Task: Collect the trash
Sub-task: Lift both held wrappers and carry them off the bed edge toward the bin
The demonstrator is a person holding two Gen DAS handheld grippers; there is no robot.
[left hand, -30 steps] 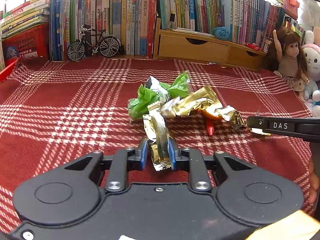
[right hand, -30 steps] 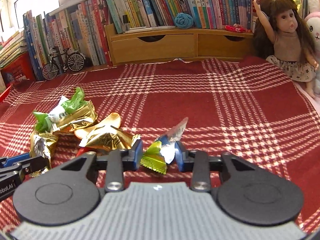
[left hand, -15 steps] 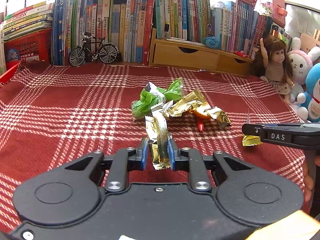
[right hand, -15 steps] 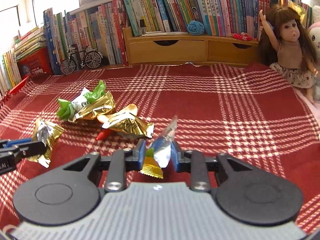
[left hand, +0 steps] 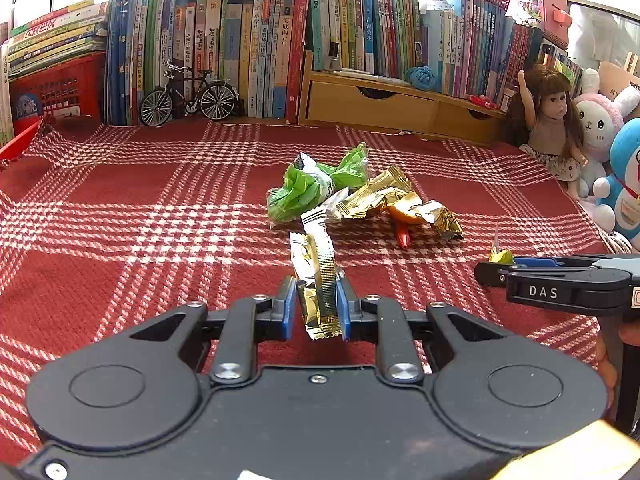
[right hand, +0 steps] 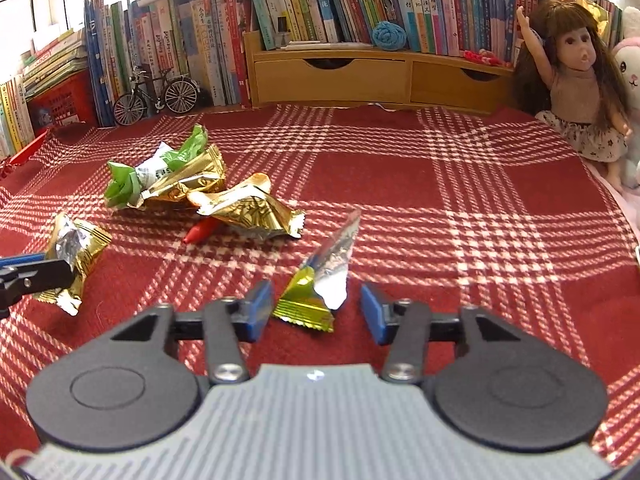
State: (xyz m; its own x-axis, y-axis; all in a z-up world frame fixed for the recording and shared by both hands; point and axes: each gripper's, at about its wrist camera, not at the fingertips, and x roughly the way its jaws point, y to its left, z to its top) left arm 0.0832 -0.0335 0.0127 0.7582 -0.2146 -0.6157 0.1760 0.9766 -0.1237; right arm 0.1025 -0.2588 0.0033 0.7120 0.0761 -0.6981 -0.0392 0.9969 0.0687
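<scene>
Left gripper (left hand: 315,306) pinching crinkled gold foil wrapper (left hand: 316,280).

Gold/silver foil wrapper (left hand: 318,280): crumpled, long, clamped betw. left gripper (left hand: 316,308) pads. Small yellow-green/silver wrapper (right hand: 320,284): torn, pointed end up, lies on red plaid cloth betw. spread right gripper (right hand: 316,312) fingers, untouched. Pile beyond: green wrapper (left hand: 308,188), two gold wrappers (left hand: 376,200) overlapping, red scrap (left hand: 402,236) beneath.

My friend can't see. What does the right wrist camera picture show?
The right claw is open around a small green-and-silver wrapper on a red plaid cloth. To the left lie more gold and green wrappers; the left claw pinches one gold wrapper.
</scene>
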